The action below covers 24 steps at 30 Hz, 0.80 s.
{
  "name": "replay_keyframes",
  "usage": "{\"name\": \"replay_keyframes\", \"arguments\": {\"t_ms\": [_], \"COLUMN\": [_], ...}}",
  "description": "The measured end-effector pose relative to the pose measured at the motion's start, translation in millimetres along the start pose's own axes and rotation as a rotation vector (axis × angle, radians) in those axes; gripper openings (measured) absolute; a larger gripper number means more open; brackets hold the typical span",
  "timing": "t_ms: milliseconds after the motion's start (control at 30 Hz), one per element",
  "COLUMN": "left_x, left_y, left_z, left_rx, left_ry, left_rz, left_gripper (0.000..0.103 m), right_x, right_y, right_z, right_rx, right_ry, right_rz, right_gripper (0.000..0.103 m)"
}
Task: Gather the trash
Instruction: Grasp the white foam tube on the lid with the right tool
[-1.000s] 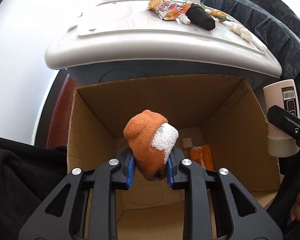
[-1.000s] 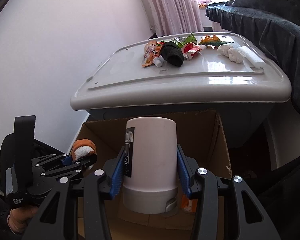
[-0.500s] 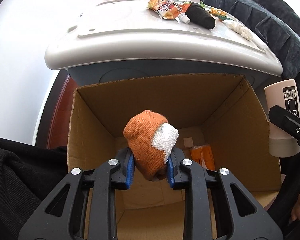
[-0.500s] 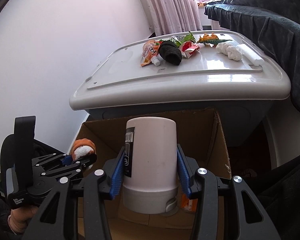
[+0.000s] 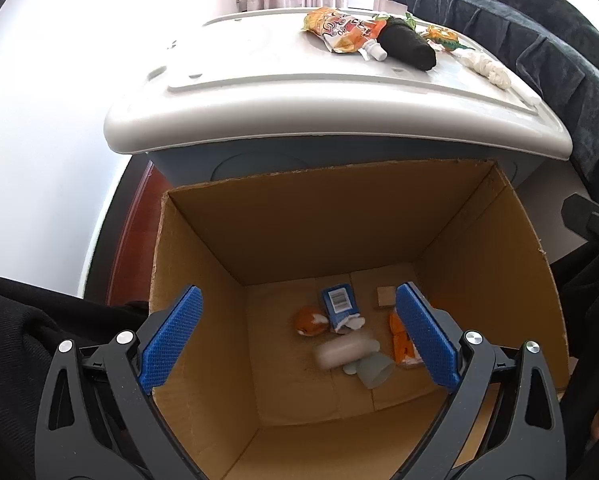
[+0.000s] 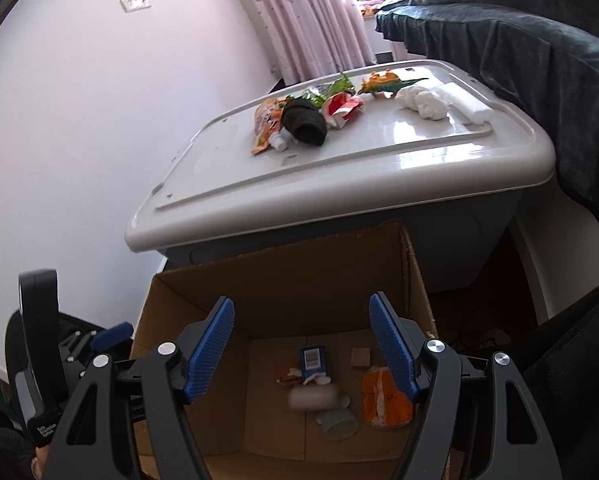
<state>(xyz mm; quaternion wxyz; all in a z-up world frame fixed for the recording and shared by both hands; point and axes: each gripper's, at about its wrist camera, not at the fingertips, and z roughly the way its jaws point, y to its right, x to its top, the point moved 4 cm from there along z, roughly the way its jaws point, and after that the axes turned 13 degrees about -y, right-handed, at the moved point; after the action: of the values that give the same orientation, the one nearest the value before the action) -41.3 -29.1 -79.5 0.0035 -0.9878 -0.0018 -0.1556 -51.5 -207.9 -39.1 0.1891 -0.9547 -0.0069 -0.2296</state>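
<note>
Left gripper and right gripper, jaws just opened wide and empty, above cardboard box; below them lie orange sock, blurred white bottle, blue carton.

My left wrist camera looks steeply down along its fingers into the open cardboard box, from just above the near rim — the grey bin lid fills the far part. My right wrist camera sits further right, angled less steeply, taking in more wall and curtain. Both views share the box floor, the lid and its litter — and the right view catches my left gripper at its left edge.
</note>
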Motion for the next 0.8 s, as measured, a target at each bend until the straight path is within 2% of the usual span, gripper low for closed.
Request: {"name": "replay_keyframes", "arguments": {"t_ms": [133, 233, 367, 467, 567, 700, 800], "left_x": [2.0, 5.9, 14.2, 17.0, 15.5, 12.0, 7.3], "left_y": [-1.3, 0.7, 8.0, 15.5, 22.8, 32.8, 40.8], "left_z": [2.0, 3.1, 1.4, 2.6, 7.0, 8.1, 9.7], "left_rx": [-0.029, -0.066, -0.069, -0.059, -0.076, -0.069, -0.052], "left_ry": [-0.006, -0.012, 0.009, 0.016, -0.003, -0.002, -0.001], "left_rz": [-0.013, -0.018, 0.005, 0.034, 0.062, 0.109, 0.150], "left_gripper": [0.094, 0.094, 0.094, 0.094, 0.094, 0.094, 0.094], "right_x": [18.2, 48.7, 122.4, 180.0, 222.6, 254.5, 265.8], "right_y": [10.0, 23.8, 57.9, 92.2, 121.8, 150.3, 160.2], "right_z": [-6.4, -13.1, -23.1, -15.8, 1.4, 28.4, 47.6], "right_rx": [0.012, 0.017, -0.108, -0.205, -0.273, -0.321, -0.336], "right_ry": [0.003, 0.011, 0.046, 0.018, -0.014, -0.039, -0.061], "right_rz": [0.034, 0.058, 0.032, 0.046, 0.045, 0.032, 0.023], "right_gripper": [0.069, 0.069, 0.069, 0.069, 0.069, 0.063, 0.061]}}
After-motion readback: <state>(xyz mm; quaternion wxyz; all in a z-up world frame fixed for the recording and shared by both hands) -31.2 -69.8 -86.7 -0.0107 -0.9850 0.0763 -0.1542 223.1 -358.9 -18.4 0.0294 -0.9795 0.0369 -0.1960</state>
